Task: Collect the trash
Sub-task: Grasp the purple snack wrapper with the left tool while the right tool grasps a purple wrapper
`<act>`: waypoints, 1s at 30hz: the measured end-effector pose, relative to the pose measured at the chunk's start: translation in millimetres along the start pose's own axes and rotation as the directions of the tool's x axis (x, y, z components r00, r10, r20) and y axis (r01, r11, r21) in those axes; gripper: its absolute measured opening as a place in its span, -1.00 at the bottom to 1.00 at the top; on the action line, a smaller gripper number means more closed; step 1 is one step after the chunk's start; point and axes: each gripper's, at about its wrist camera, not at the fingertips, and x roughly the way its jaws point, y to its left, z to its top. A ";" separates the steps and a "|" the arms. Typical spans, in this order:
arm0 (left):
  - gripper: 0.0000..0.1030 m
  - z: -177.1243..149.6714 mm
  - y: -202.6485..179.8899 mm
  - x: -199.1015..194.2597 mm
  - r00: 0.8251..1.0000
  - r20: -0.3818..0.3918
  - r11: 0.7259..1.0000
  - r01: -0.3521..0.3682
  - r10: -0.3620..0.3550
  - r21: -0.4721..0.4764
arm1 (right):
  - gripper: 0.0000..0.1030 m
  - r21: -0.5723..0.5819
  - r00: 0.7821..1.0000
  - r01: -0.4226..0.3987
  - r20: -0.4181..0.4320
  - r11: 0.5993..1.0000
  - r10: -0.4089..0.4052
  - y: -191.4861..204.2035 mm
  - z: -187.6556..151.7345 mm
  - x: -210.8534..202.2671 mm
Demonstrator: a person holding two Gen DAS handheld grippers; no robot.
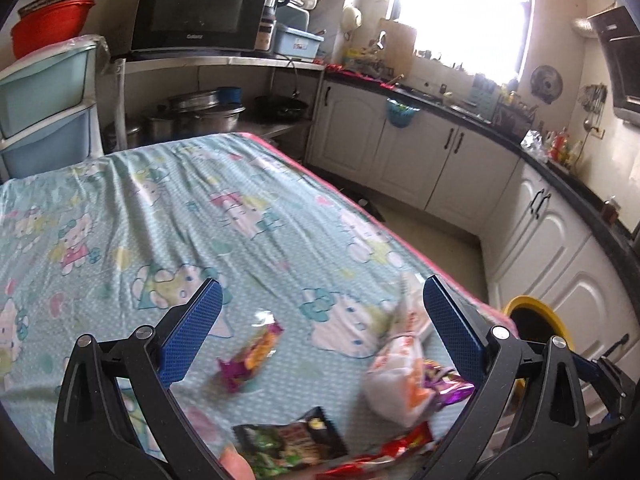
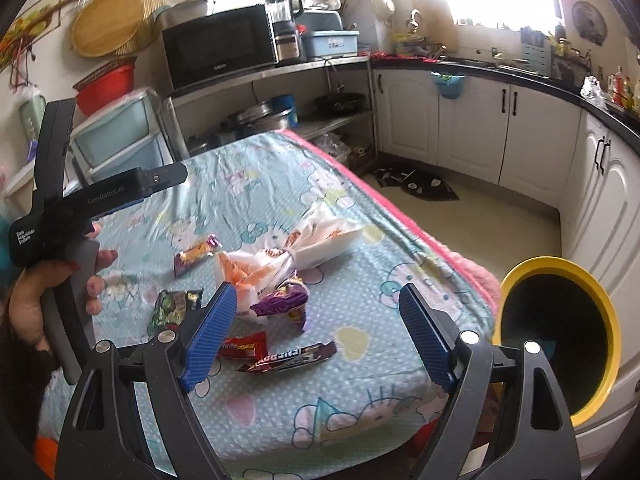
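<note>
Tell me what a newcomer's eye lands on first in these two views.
First, the litter of snack wrappers around a knotted white plastic bag in the middle of the cartoon-print tablecloth. Next, the yellow-rimmed bin standing just off the table's right edge. Both the left gripper and right gripper hang open above the mess.

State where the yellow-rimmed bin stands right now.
In the right wrist view the bin stands on the floor at lower right, just off the table's near corner, below the white cupboards.
</note>
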 end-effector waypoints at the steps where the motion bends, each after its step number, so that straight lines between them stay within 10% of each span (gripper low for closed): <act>1: 0.79 -1.2 3.8 2.1 1.000 -0.008 1.000 -0.008 0.008 0.002 | 0.56 -0.001 1.000 -0.001 -0.007 1.000 0.001 0.7 -0.5 3.1; 18: 0.78 -36.1 49.1 46.4 0.984 -0.170 0.999 -0.038 0.044 0.037 | -0.09 0.147 0.981 -0.123 -0.134 0.981 0.143 -3.5 -5.1 65.8; 30: 0.23 -47.8 46.2 75.1 0.967 -0.256 0.999 0.002 0.008 0.041 | -0.77 0.180 0.978 -0.146 -0.119 0.973 0.169 -8.7 -1.9 61.0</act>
